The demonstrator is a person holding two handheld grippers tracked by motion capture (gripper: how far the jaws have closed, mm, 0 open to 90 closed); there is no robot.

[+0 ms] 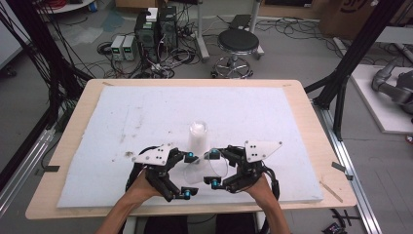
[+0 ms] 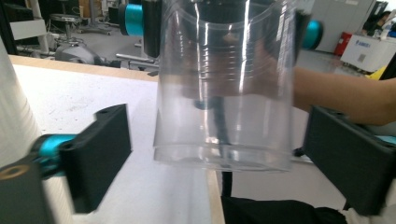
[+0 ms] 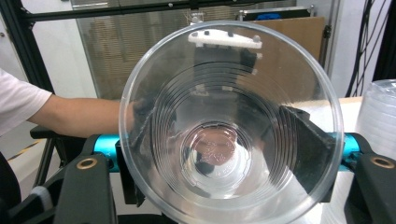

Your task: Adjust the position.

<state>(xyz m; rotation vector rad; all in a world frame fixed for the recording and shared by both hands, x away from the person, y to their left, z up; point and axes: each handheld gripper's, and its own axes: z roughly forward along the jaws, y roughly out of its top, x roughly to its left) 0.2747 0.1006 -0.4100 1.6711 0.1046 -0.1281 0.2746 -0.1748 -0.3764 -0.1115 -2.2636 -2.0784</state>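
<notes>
My right gripper point(image 1: 214, 168) is shut on a clear plastic cup point(image 1: 207, 169), which it holds on its side just above the table's near middle. In the right gripper view the cup point(image 3: 224, 93) turns its open mouth to the camera, with the black jaws pressed on its two sides. My left gripper point(image 1: 189, 174) stands open, and the cup's closed end point(image 2: 224, 84) lies between its wide-spread jaws without touching them. A stack of clear cups point(image 1: 198, 139) stands upside down just behind both grippers, and also shows as a stack edge point(image 3: 376, 112) on the right.
A white foam mat point(image 1: 146, 117) covers most of the wooden table point(image 1: 302, 92). Behind the table stand a round stool point(image 1: 237, 44), computer boxes point(image 1: 156, 29) and loose cables on the floor. Black frame posts point(image 1: 350, 58) rise at the right.
</notes>
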